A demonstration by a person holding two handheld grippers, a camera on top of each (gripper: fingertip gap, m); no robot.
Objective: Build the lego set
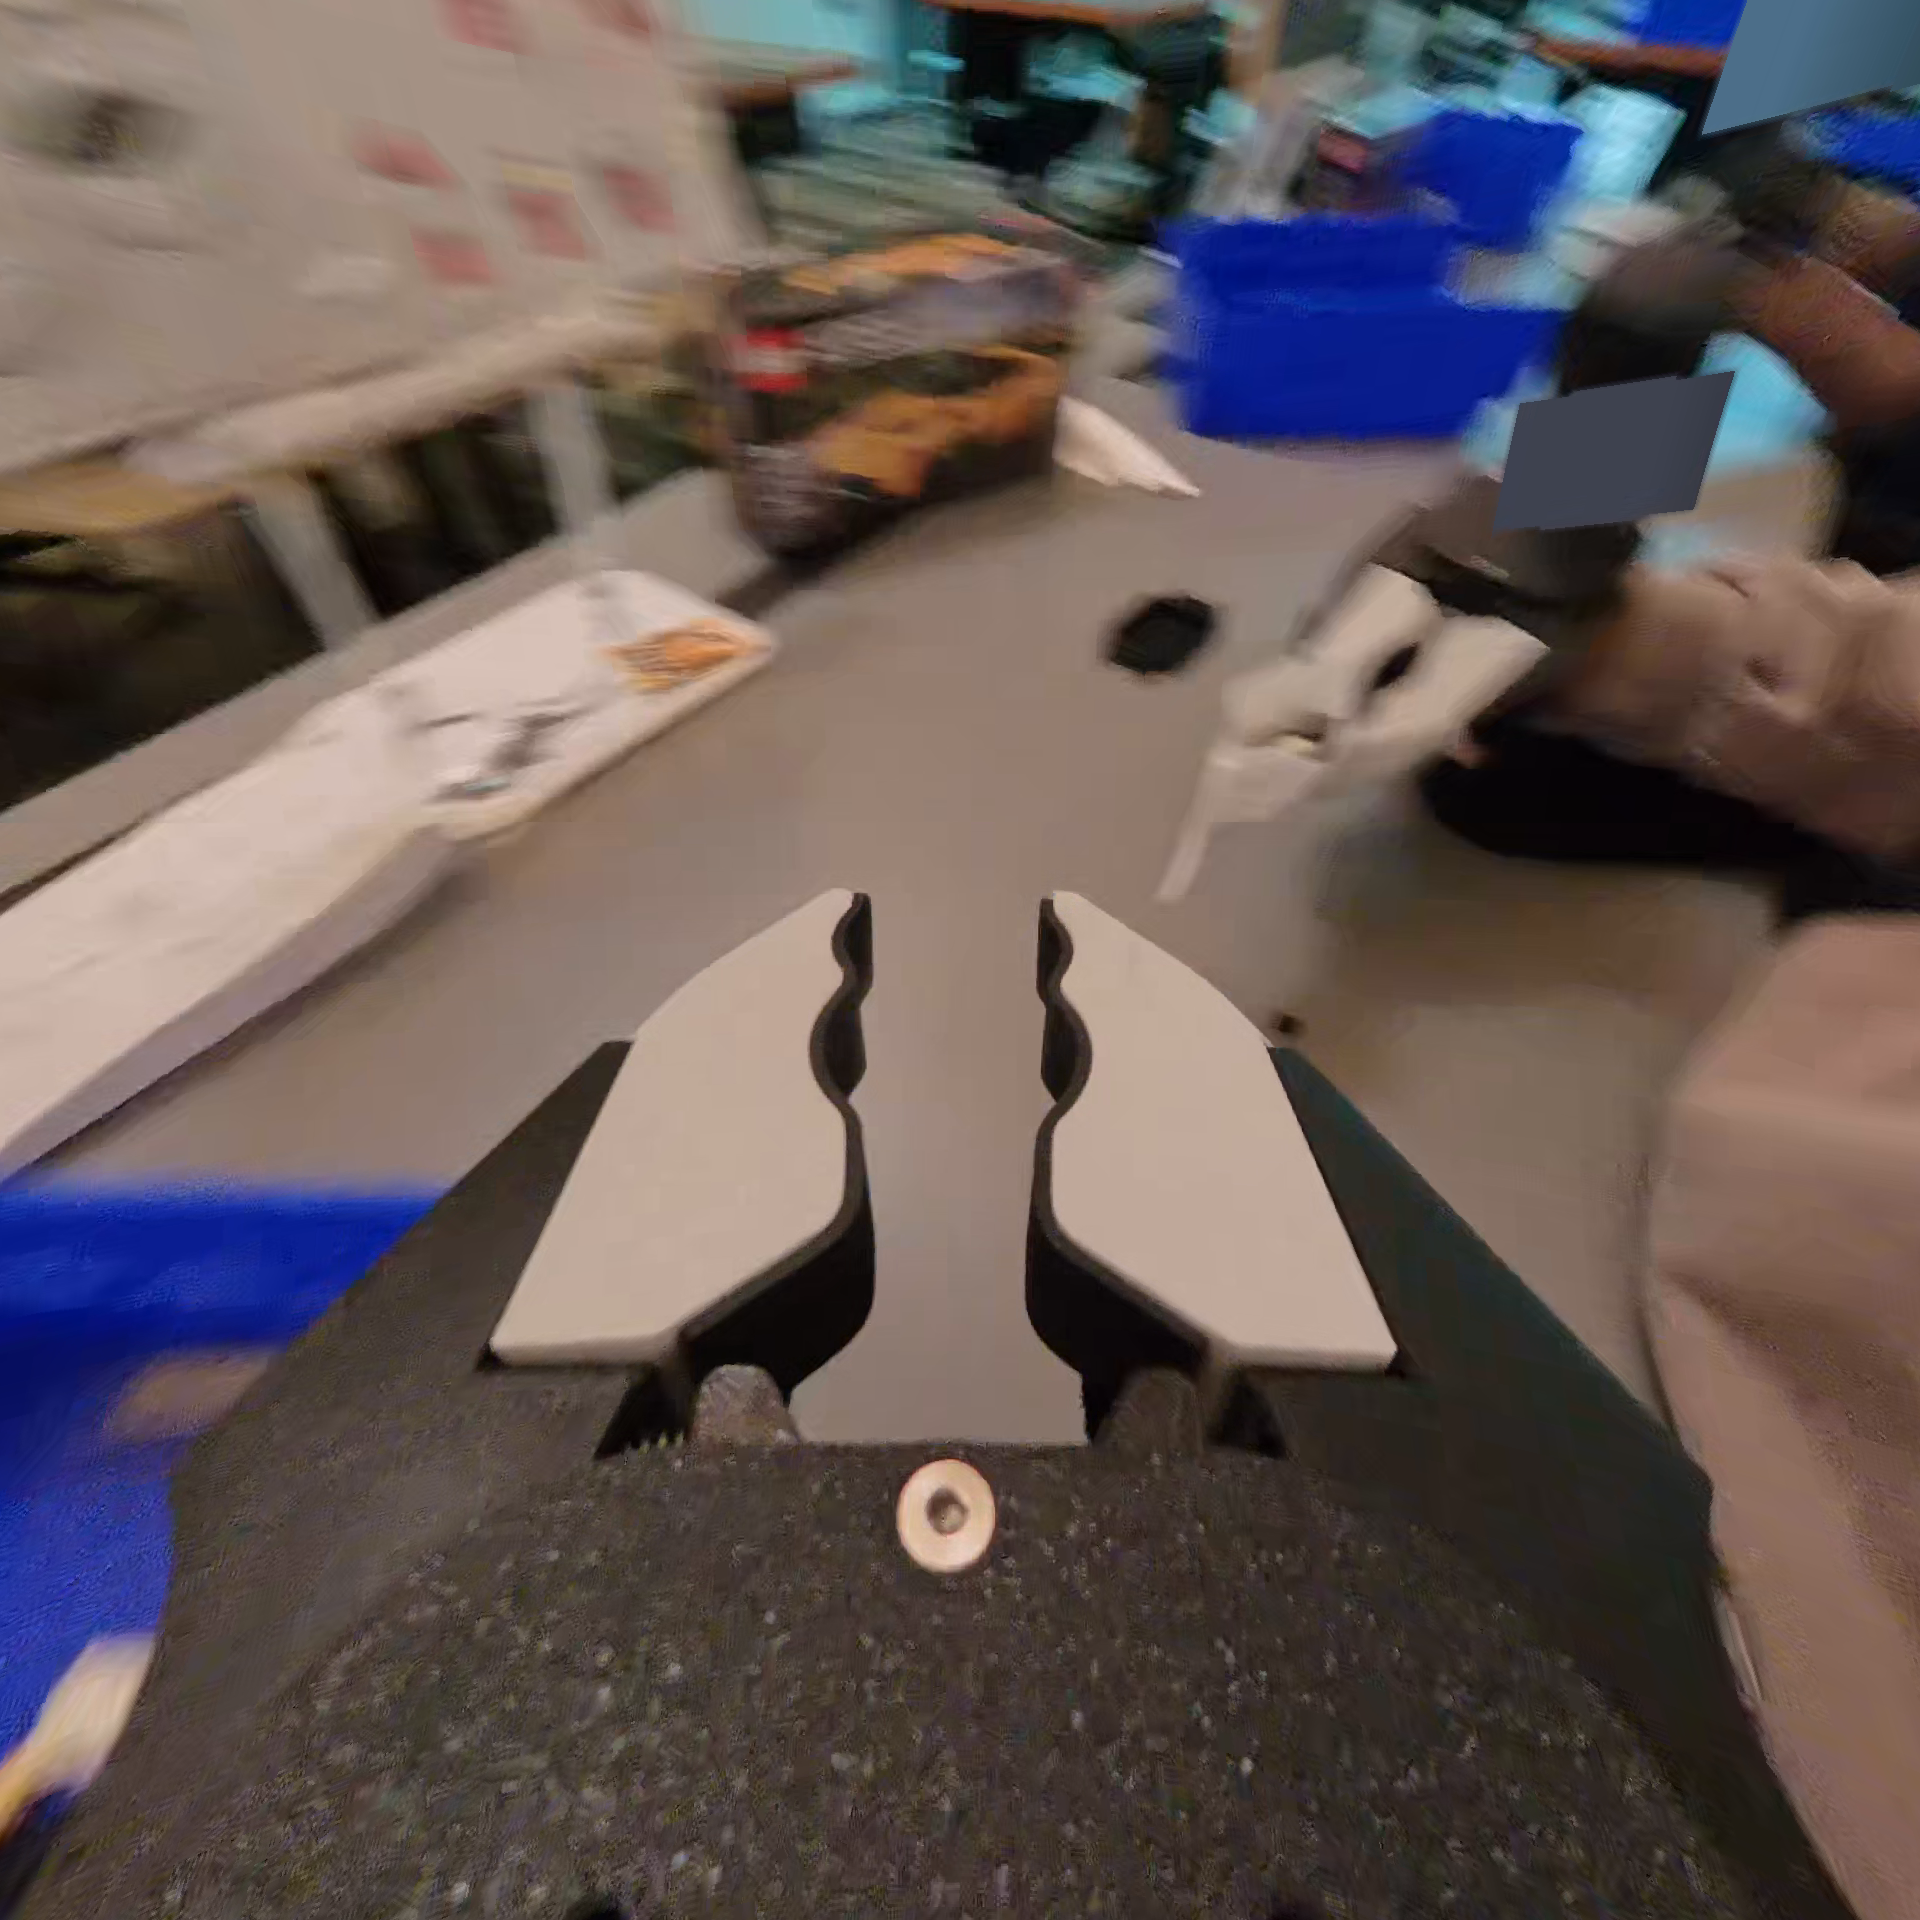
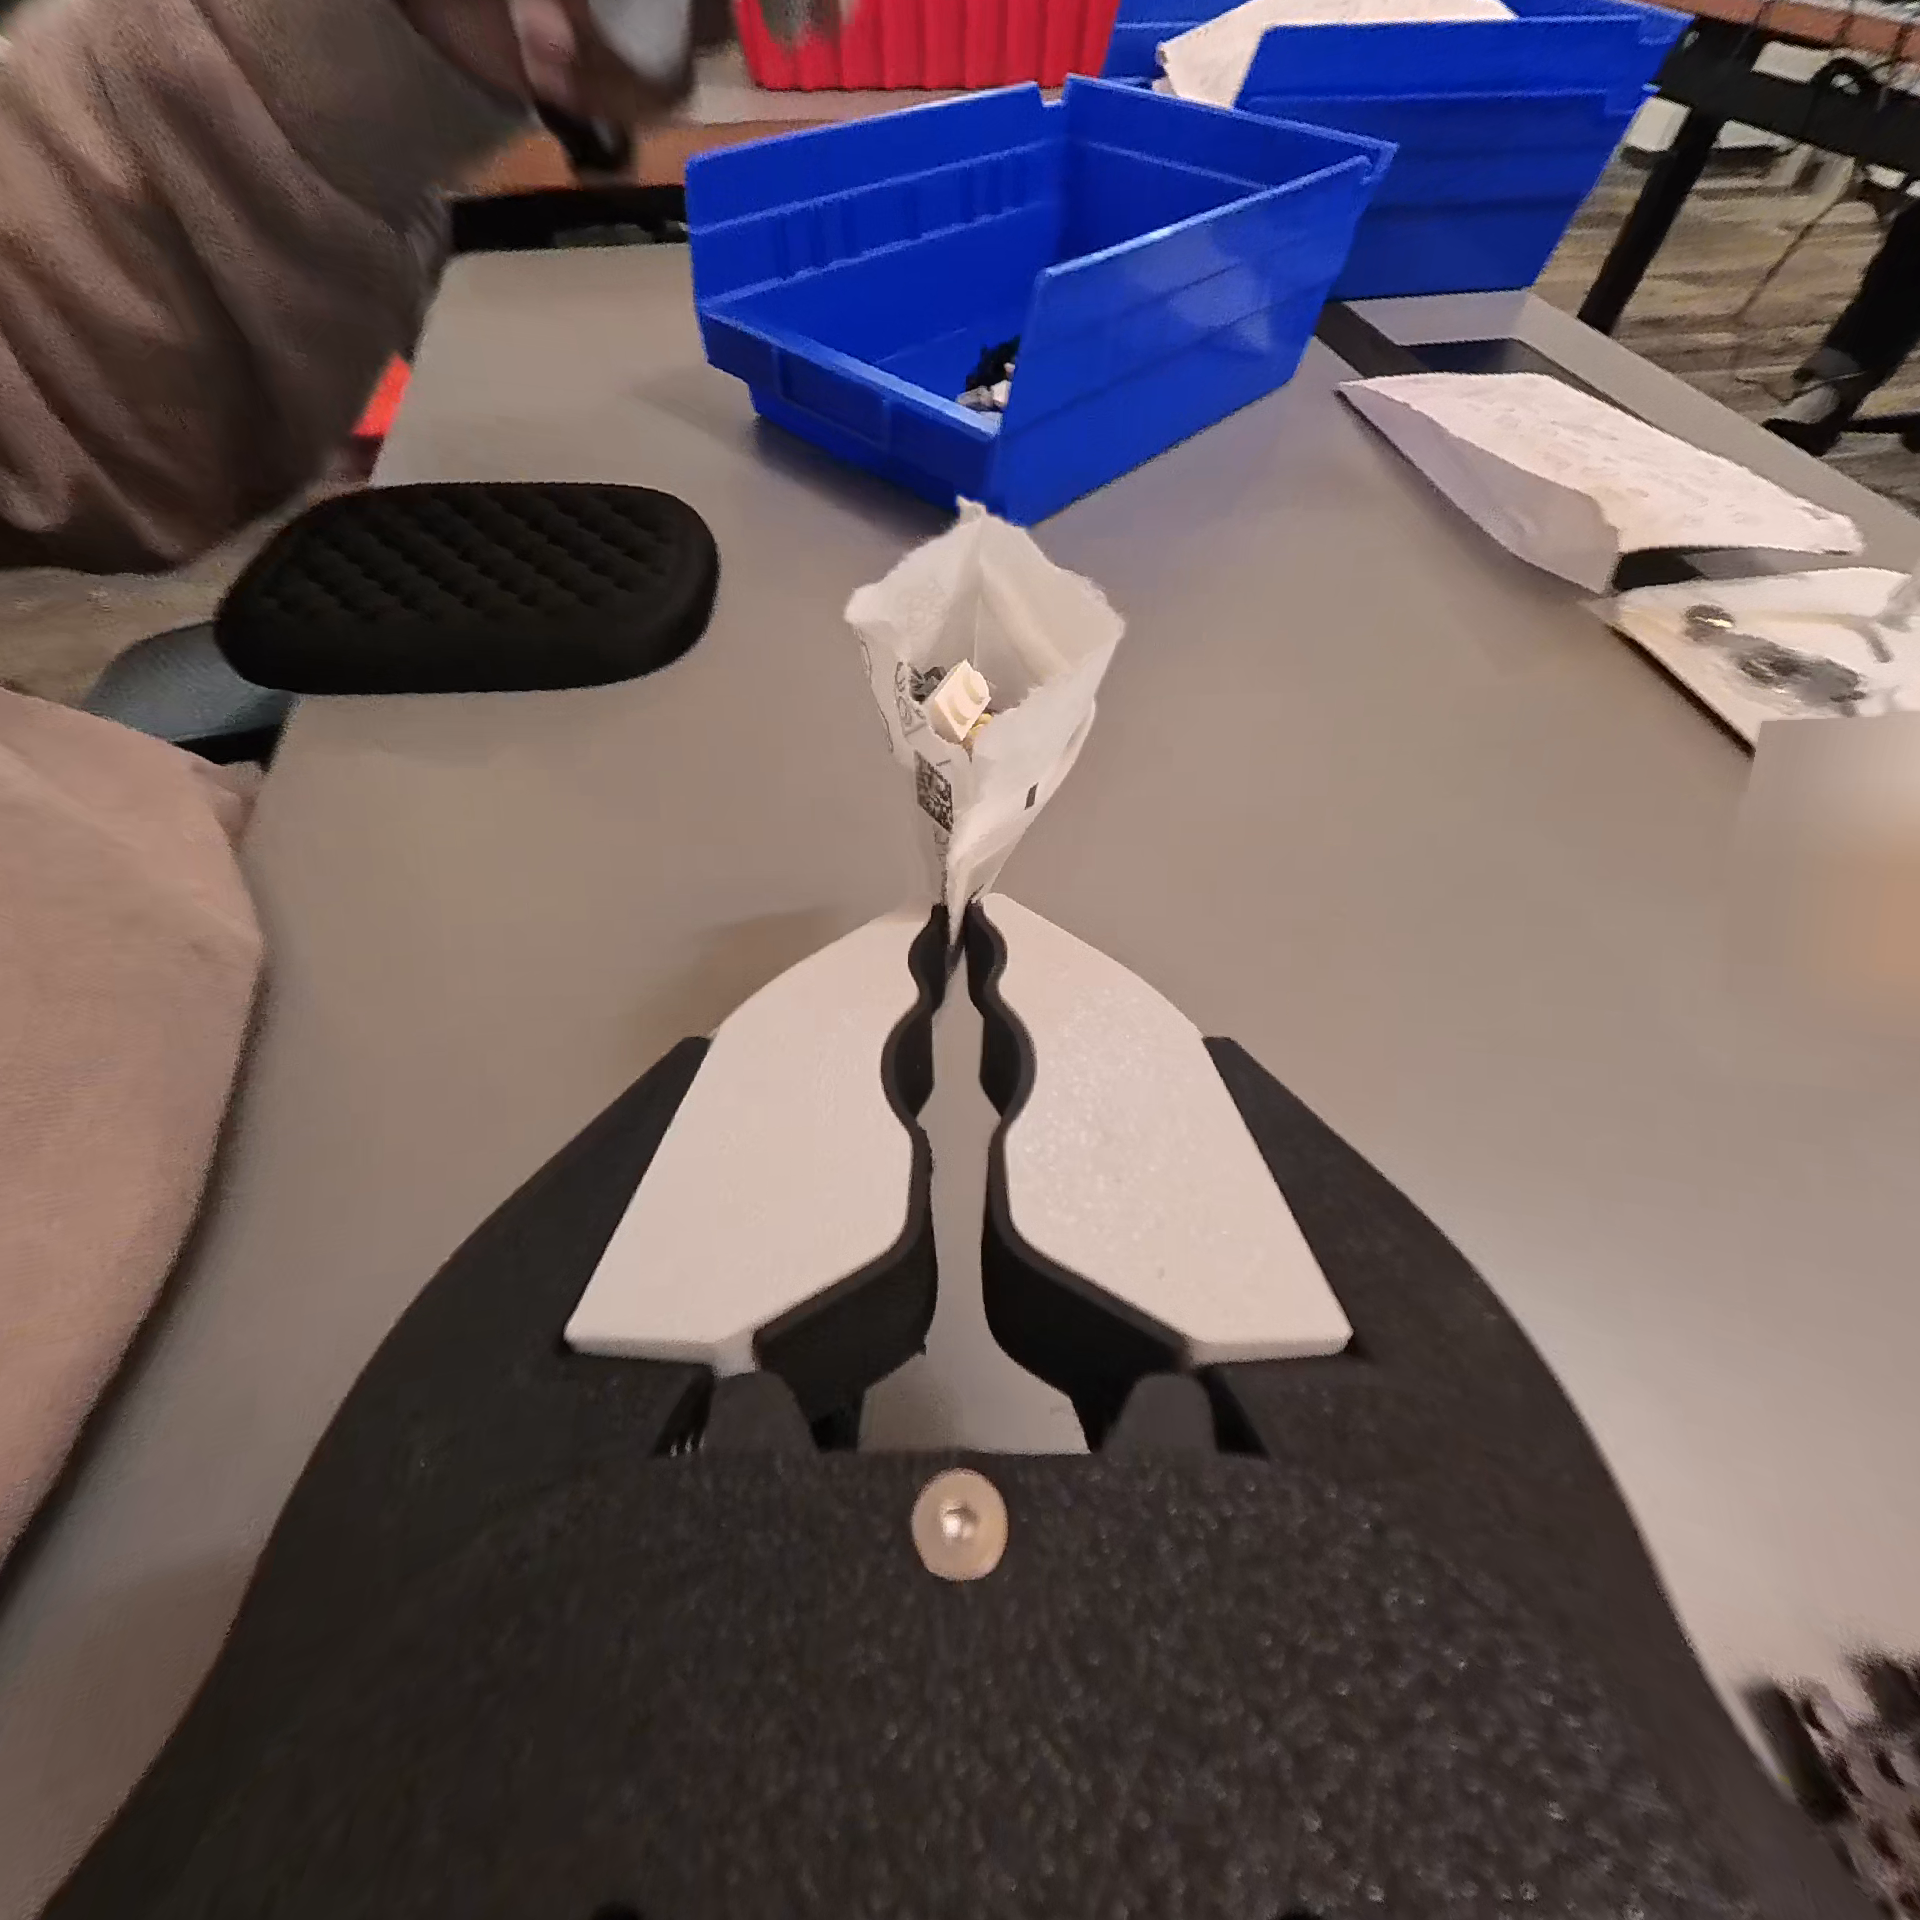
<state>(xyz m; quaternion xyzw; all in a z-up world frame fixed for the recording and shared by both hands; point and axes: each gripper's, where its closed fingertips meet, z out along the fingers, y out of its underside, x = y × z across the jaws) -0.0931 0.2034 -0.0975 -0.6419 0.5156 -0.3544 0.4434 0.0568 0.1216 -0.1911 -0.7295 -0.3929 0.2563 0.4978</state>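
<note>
My right gripper [image 2: 958, 916] is shut on the bottom of a white paper bag [image 2: 987, 675], which stands open above the grey table with a small white lego piece [image 2: 958, 709] inside it. My left gripper [image 1: 954, 906] is open and empty above the table; this view is blurred by motion. In the left wrist view the right gripper [image 1: 1309, 717] shows at the right, held by a hand, with the white bag [image 1: 1210, 821] hanging from it.
A blue bin [image 2: 1039, 281] with small dark parts stands beyond the bag, with another blue bin [image 2: 1455, 135] behind. A black armrest pad [image 2: 468, 587] is at left. More white bags [image 2: 1590, 468] lie at right. The lego box [image 1: 894, 384] and an instruction booklet [image 1: 540, 707] lie on the table. The grippers' ends are close to 20 centimetres from one another.
</note>
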